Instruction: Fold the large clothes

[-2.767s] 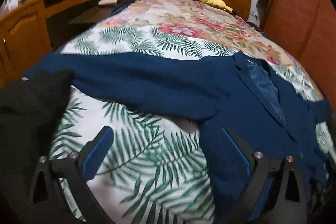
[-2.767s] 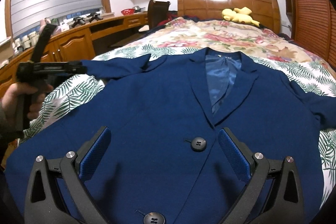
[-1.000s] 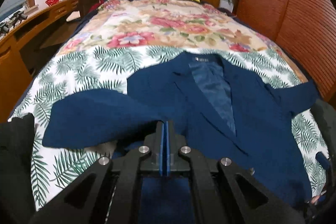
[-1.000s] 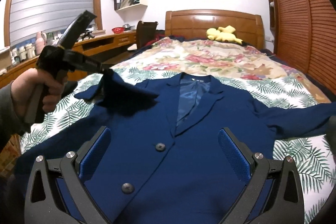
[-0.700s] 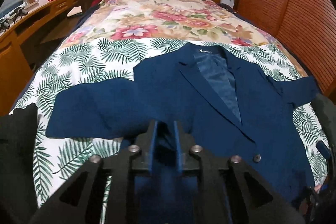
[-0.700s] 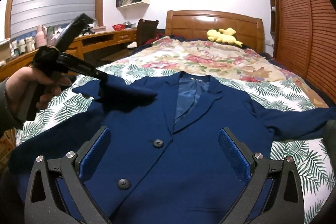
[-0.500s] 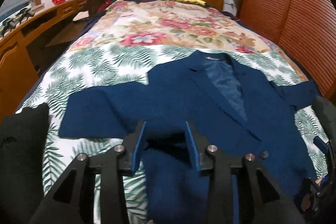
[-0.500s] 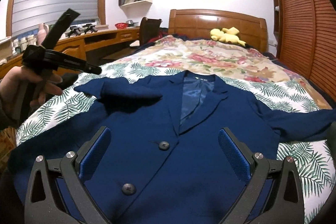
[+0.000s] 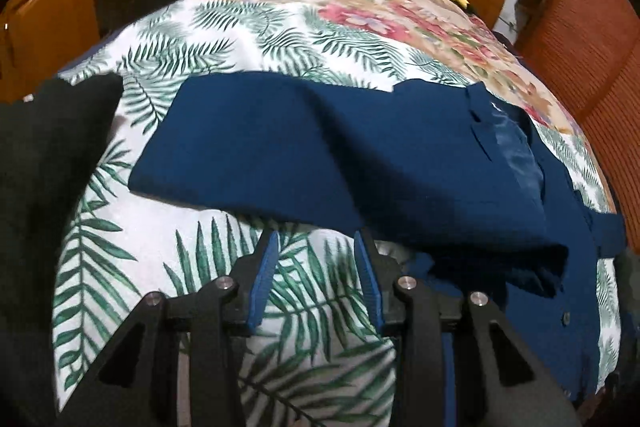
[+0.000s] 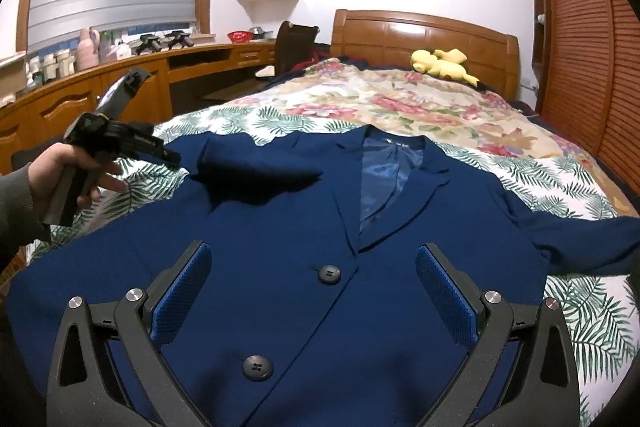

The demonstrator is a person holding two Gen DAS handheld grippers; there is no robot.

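Observation:
A navy blue blazer (image 10: 320,227) lies face up on the bed, collar toward the headboard, two black buttons down the front. Its left sleeve (image 9: 300,151) is folded inward over the chest, also seen in the right wrist view (image 10: 260,179). Its other sleeve (image 10: 580,235) stretches out to the right. My left gripper (image 9: 314,247) is partly open and empty, just short of the folded sleeve's edge; it also shows in the right wrist view (image 10: 172,157). My right gripper (image 10: 312,267) is wide open and empty above the blazer's lower front.
The bed has a palm-leaf sheet (image 9: 160,267) and a floral cover (image 10: 400,107). A black garment (image 9: 44,167) lies at the left bed edge. A yellow plush toy (image 10: 440,63) rests by the wooden headboard. A wooden desk (image 10: 120,87) runs along the left; louvred wardrobe doors (image 10: 592,47) stand right.
My left gripper carried the sleeve inward over the chest while shut on it, then opened, let it go and drew back left. The right gripper stayed open and nearly still.

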